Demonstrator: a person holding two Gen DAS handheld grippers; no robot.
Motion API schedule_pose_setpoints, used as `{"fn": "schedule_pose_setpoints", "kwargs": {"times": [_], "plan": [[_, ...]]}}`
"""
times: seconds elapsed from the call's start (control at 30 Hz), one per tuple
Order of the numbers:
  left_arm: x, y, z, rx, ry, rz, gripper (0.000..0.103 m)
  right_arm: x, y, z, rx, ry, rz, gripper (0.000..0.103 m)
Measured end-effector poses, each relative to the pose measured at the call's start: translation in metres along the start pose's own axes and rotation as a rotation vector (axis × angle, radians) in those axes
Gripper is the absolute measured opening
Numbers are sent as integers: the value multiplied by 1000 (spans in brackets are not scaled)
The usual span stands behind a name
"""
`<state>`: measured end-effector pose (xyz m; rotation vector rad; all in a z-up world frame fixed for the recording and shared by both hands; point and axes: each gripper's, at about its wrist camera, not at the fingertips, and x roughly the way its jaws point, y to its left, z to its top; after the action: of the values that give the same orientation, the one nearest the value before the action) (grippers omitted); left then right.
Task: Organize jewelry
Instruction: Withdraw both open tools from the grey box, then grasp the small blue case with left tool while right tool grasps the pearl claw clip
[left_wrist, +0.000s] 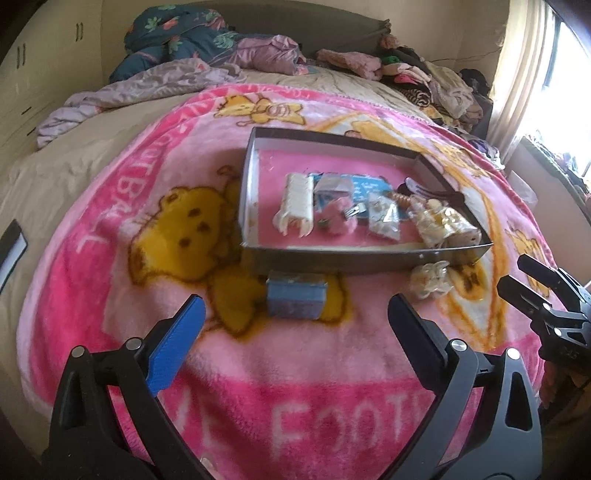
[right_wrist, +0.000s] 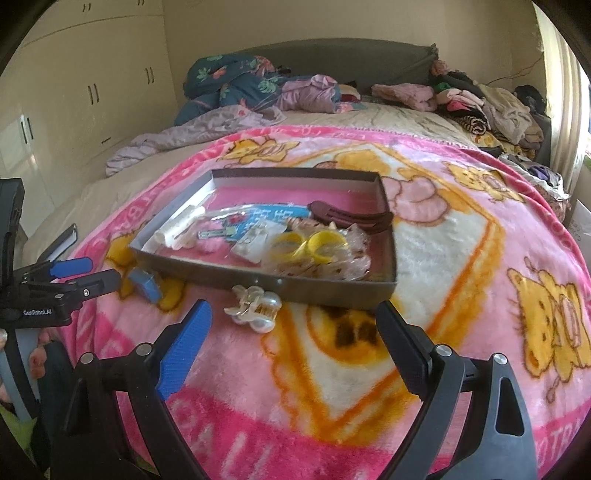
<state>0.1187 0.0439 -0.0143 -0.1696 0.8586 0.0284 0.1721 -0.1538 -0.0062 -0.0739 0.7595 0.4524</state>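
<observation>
- While both grippers hover above the pink cartoon-bear blanket (left_wrist: 110, 229), the left gripper (left_wrist: 295, 314) has its jaws spread wide with nothing between the pads; a small blue box (left_wrist: 296, 298) lies on the blanket just beyond them.
- Left of centre in the right wrist view, that same blue box (right_wrist: 144, 286) sits just off the near left corner of the shallow grey tray (right_wrist: 258, 282), apart from the left gripper's tips.
- Inside the tray (left_wrist: 332, 258), from left to right: a cream ridged hair clip (left_wrist: 295, 206), a pink fluffy piece (left_wrist: 338, 218), small clear packets on a blue card (left_wrist: 364, 186), then a pile of clear and yellow hair clips (left_wrist: 443, 221) at the right end.
- A pearl claw clip (right_wrist: 255, 306) rests on the blanket, touching or nearly touching the tray's near wall.
- The right gripper (right_wrist: 295, 325) is spread wide and empty, the pearl clip just ahead of its blue pad.
- Further right, piled clothes (right_wrist: 491, 107) lie at the bed's far side.
</observation>
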Motion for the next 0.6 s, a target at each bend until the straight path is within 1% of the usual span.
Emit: {"fn": "schedule_pose_setpoints", "kwargs": {"times": [0.47, 0.53, 0.57, 0.6], "plan": [[32, 19, -14, -30, 70, 10, 91, 53, 9, -9, -7, 86, 47, 88], [36, 18, -14, -29, 74, 6, 90, 61, 11, -9, -10, 92, 61, 85], [39, 17, -14, -30, 75, 6, 90, 65, 11, -9, -8, 100, 66, 81], [41, 17, -13, -33, 78, 3, 86, 70, 11, -9, -3, 111, 75, 79]]}}
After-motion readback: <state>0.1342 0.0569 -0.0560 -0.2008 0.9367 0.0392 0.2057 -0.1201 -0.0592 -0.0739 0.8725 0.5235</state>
